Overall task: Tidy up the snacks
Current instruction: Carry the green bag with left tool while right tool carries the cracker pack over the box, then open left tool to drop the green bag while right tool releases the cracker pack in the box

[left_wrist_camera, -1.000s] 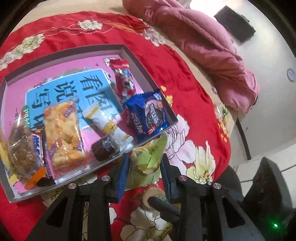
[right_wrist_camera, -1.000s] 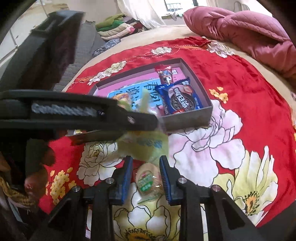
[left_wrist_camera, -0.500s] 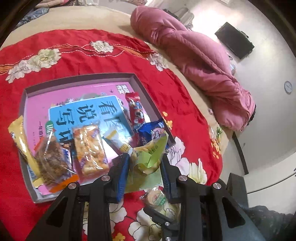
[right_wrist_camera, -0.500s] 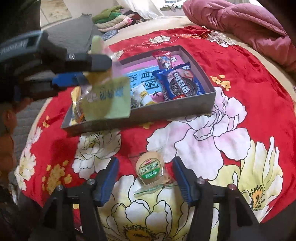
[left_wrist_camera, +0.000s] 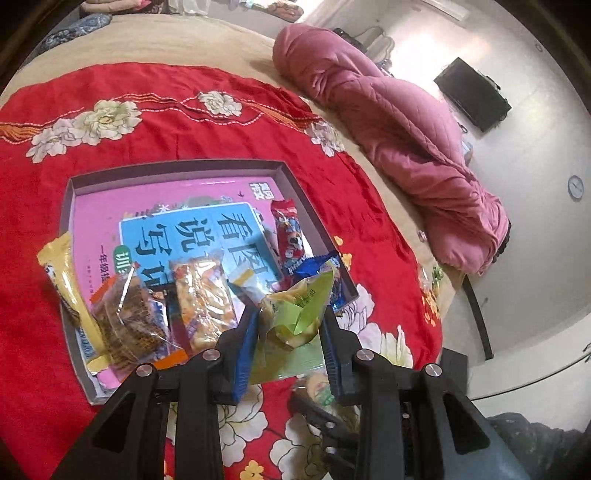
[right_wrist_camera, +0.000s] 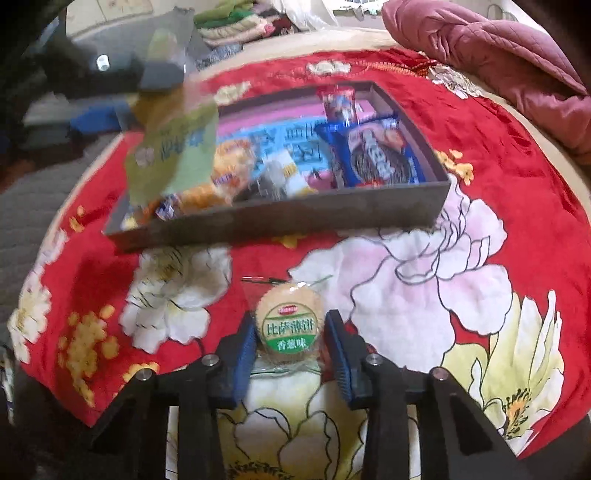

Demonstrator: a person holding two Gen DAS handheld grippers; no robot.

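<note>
Two grippers in play. Left gripper (left_wrist_camera: 290, 325) is clamped on a crumpled green snack packet (left_wrist_camera: 299, 314), blue pads pressing both sides; the packet hangs clear of the bedspread, above the near edge of the grey tray (left_wrist_camera: 177, 164). From the right wrist view the same packet (right_wrist_camera: 173, 155) is blurred, up over the tray's near-left corner.

Right gripper (right_wrist_camera: 290, 345) points down at a round cracker pack (right_wrist_camera: 290, 326) with a green label, lying flat on the red floral bedspread (right_wrist_camera: 498, 155) just in front of the tray's near wall (right_wrist_camera: 280, 218). Its jaws have just been closing, and the pack sits between the blue pads. The left pad looks touching the wrapper, the right pad shows a thin gap, so no firm grip visible. In the left wrist view that pack (left_wrist_camera: 319, 387) peeks out below the left gripper.

Tray contents: pink-and-blue book (left_wrist_camera: 207, 225) as the floor layer, yellow bar (left_wrist_camera: 64, 273) at the left wall, brown snack in clear wrap (left_wrist_camera: 125, 317), orange-speckled pack (left_wrist_camera: 203, 295), white stick pack (left_wrist_camera: 247, 280), red packet (left_wrist_camera: 290, 232), blue cookie pack (right_wrist_camera: 380, 155) at the right wall.

Around: pink quilt (left_wrist_camera: 399, 144) bunched at the far side of the bed, folded clothes (right_wrist_camera: 236, 22) beyond. Nothing lies between the right gripper and the tray wall.
</note>
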